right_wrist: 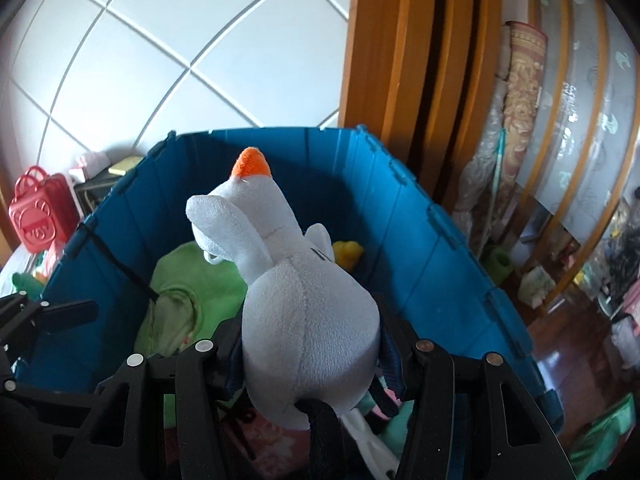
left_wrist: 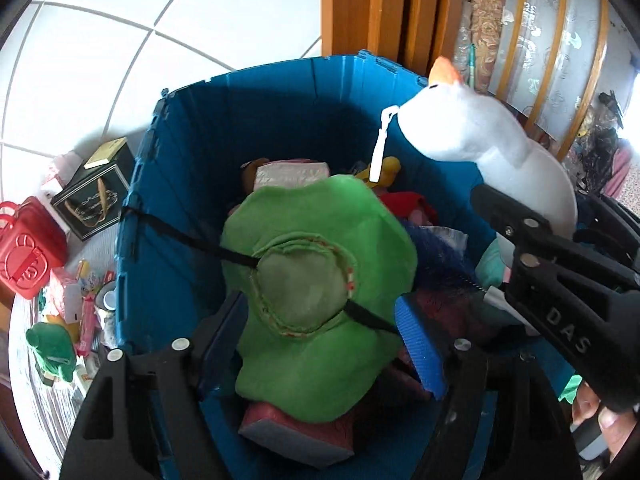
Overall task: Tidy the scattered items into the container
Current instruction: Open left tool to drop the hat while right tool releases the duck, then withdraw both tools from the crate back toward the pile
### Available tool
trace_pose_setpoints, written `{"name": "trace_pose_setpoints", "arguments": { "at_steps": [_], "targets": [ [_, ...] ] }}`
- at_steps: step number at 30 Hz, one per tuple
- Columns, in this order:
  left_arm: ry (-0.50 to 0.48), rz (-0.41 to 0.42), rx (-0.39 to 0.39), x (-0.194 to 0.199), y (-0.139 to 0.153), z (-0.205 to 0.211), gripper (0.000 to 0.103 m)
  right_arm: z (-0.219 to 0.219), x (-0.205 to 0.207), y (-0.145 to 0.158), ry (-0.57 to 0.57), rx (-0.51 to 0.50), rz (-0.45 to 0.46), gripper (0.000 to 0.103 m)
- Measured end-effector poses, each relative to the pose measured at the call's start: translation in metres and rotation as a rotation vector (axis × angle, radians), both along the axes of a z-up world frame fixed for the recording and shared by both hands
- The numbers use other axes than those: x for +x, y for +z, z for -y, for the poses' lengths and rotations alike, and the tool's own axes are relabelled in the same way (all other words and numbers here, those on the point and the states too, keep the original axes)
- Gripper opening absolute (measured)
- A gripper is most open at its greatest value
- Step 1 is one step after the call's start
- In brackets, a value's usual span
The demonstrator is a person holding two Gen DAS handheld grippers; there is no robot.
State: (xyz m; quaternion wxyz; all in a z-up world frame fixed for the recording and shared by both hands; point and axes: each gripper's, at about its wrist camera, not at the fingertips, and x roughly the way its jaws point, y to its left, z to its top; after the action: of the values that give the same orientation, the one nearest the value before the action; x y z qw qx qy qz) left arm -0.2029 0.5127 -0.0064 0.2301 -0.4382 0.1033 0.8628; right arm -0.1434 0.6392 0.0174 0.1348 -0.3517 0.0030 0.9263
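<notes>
Blue plastic bin (left_wrist: 168,184) already holds a heap, the green plush hat (left_wrist: 316,280) lying on top between the left gripper (left_wrist: 320,344)'s open jaws. The right gripper (right_wrist: 316,360) clamps a white goose (right_wrist: 296,304) over it; small things (left_wrist: 80,312) litter the floor outside.

The only lettering that reads clearly is "DAS", in raised capitals on the black body of the right gripper (left_wrist: 496,224) where it enters the left wrist view from the right. The red case (left_wrist: 28,252) on the floor beside the blue container (left_wrist: 176,200) carries an embossed round emblem, but its characters cannot be made out. The small packets (left_wrist: 86,308) strewn on the floor show coloured print too small and blurred to read.
</notes>
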Motion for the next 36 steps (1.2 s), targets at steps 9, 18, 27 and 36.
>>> {"name": "trace_pose_setpoints", "arguments": {
  "at_steps": [9,18,27,36],
  "targets": [
    [0.038,-0.009,0.007,-0.002,-0.005,0.009,0.076,-0.004,-0.009,-0.013,0.02,-0.013,0.053,0.057],
    [0.062,-0.034,0.019,0.001,-0.002,0.011,0.076,-0.006,0.014,-0.008,0.007,-0.011,0.027,0.082],
    [0.068,-0.098,0.094,0.035,0.008,0.025,0.077,-0.006,0.075,0.004,0.009,-0.049,-0.066,0.103],
    [0.158,-0.216,0.109,0.085,0.019,0.063,0.078,0.011,0.118,0.013,0.066,-0.081,-0.146,0.103]
  ]
}}
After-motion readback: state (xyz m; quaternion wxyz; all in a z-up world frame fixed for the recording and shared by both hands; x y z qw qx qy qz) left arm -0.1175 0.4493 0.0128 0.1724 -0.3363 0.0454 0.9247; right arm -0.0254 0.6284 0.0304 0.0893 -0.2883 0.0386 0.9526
